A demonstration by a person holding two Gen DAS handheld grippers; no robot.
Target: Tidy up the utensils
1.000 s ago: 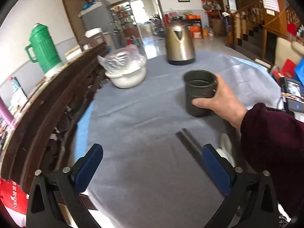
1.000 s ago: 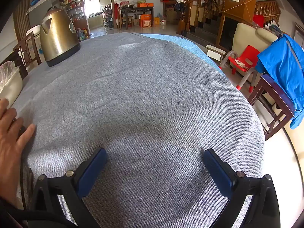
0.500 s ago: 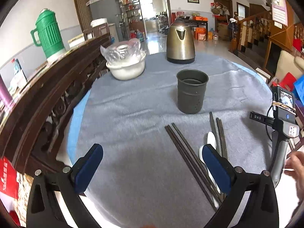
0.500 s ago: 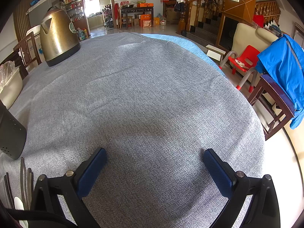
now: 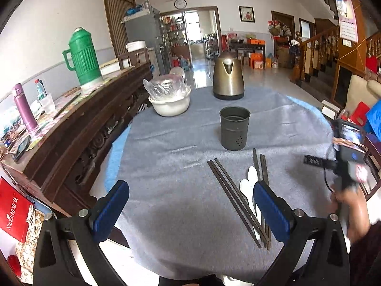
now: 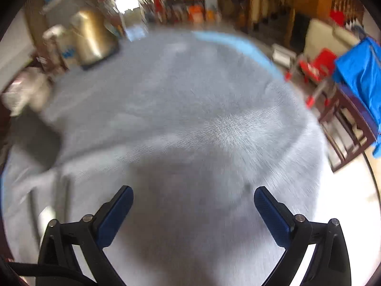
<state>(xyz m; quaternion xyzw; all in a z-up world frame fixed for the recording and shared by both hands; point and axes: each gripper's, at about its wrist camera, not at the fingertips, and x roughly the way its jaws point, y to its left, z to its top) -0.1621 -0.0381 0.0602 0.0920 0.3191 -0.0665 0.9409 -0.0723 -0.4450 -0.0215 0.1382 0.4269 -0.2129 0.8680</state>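
A dark grey utensil cup [image 5: 234,128] stands upright on the grey tablecloth [image 5: 181,166]. In front of it lie several dark chopsticks [image 5: 232,195] and a white spoon [image 5: 247,186], partly hidden behind my left gripper's right finger. My left gripper [image 5: 190,205] is open and empty, above the table's near edge. My right gripper [image 6: 193,209] is open and empty above the cloth; its view is blurred. The cup [image 6: 31,138] and the spoon [image 6: 46,217] show as blurs at its left edge. The right gripper's body [image 5: 345,159] is held in a hand at the right.
A gold kettle [image 5: 228,79] and a white bowl with a plastic bag [image 5: 170,97] stand at the table's far side. A dark wooden sideboard [image 5: 71,128] with a green jug [image 5: 82,57] runs along the left. A chair with a blue cloth [image 6: 357,81] stands right of the table.
The hand left the cup and took up the right gripper, which is now moving fast. The left gripper has risen and pulled back, so the chopsticks and spoon show.
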